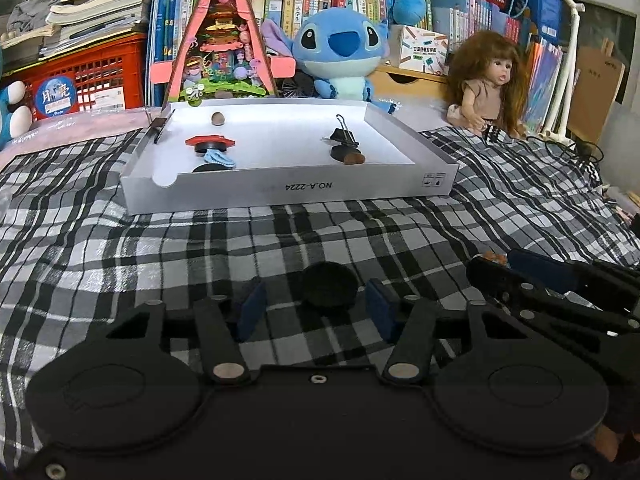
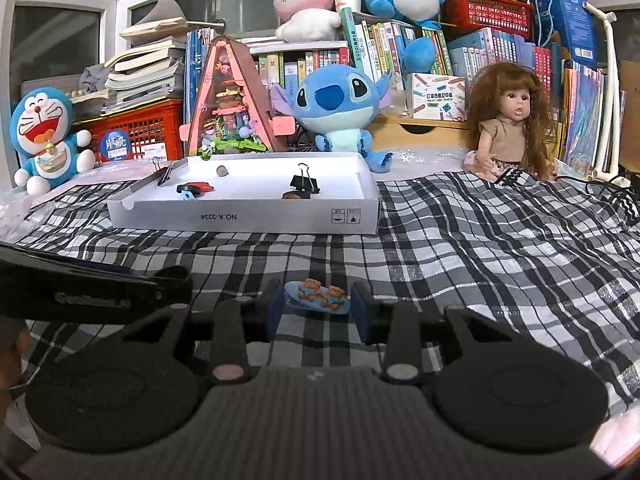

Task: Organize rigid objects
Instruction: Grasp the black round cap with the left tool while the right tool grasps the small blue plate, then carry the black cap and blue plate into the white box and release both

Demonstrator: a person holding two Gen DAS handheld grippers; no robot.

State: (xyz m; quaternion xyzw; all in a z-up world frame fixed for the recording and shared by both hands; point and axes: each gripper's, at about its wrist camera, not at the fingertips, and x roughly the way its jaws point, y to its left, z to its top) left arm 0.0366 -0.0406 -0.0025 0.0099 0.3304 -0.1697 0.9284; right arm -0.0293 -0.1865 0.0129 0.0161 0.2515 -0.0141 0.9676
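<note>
A black round disc (image 1: 329, 284) lies on the plaid cloth between the fingers of my left gripper (image 1: 316, 307), which is open around it, not touching. A blue hair clip with two little bears (image 2: 318, 296) lies on the cloth between the fingers of my right gripper (image 2: 316, 309), also open. The white box lid (image 1: 288, 190) sits ahead and holds a black binder clip (image 1: 343, 136), a red-and-black piece (image 1: 210, 143), a light blue piece (image 1: 219, 159) and brown nuts (image 1: 218, 119). The lid also shows in the right wrist view (image 2: 244, 216).
The right gripper (image 1: 560, 296) appears at the right edge of the left wrist view. Behind the lid stand a Stitch plush (image 2: 340, 108), a doll (image 2: 508, 120), a pink triangular toy house (image 2: 228, 96), a Doraemon plush (image 2: 44, 136), red crates and bookshelves.
</note>
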